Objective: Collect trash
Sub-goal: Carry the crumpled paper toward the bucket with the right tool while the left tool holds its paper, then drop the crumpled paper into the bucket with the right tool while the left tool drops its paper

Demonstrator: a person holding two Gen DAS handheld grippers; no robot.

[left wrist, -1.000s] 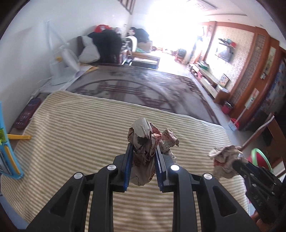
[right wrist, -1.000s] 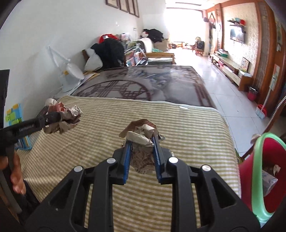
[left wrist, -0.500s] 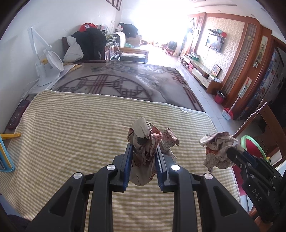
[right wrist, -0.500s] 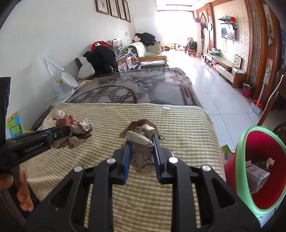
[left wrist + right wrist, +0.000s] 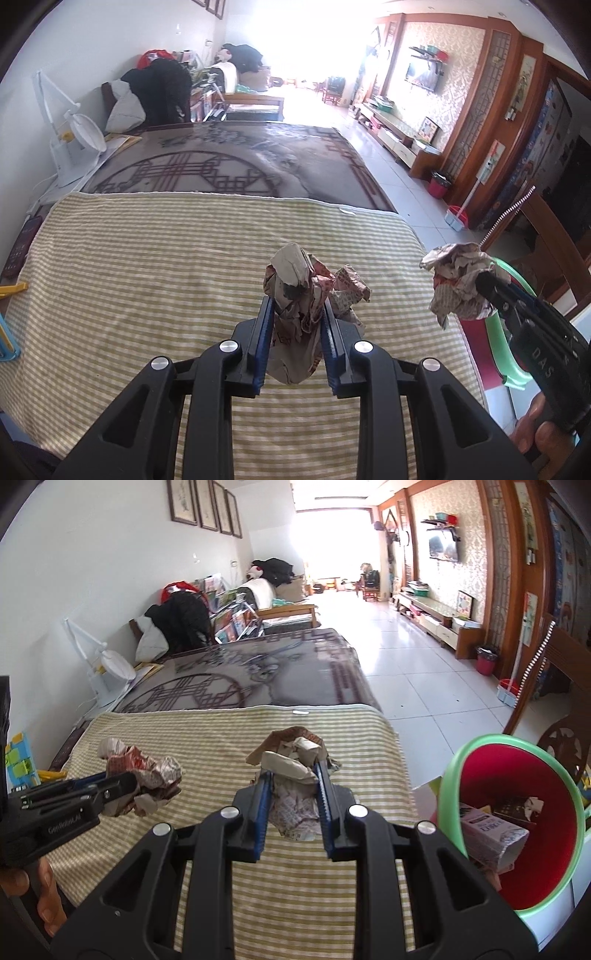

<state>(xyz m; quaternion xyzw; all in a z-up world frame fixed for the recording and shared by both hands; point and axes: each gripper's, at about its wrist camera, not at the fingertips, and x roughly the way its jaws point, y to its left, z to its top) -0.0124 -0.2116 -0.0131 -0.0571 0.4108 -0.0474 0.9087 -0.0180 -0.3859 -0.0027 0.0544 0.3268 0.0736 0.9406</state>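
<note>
My left gripper (image 5: pixel 295 317) is shut on a crumpled paper wad (image 5: pixel 306 291), held above the striped tablecloth (image 5: pixel 147 266); it also shows in the right wrist view (image 5: pixel 142 775). My right gripper (image 5: pixel 293 786) is shut on another crumpled paper wad (image 5: pixel 293 764), also above the cloth, and shows in the left wrist view (image 5: pixel 458 284). A red bin with a green rim (image 5: pixel 517 812) stands off the table's right edge and holds a carton and scraps. The right gripper is left of the bin's mouth.
The striped cloth covers the near table; a dark patterned tabletop (image 5: pixel 258 675) lies beyond. A white desk fan (image 5: pixel 74 144) stands at the far left. A phone (image 5: pixel 18 247) lies at the left edge. A wooden chair (image 5: pixel 554 686) stands behind the bin.
Both grippers have swung to the right with their paper wads. The red bin has come further into the right wrist view and looms larger.
</note>
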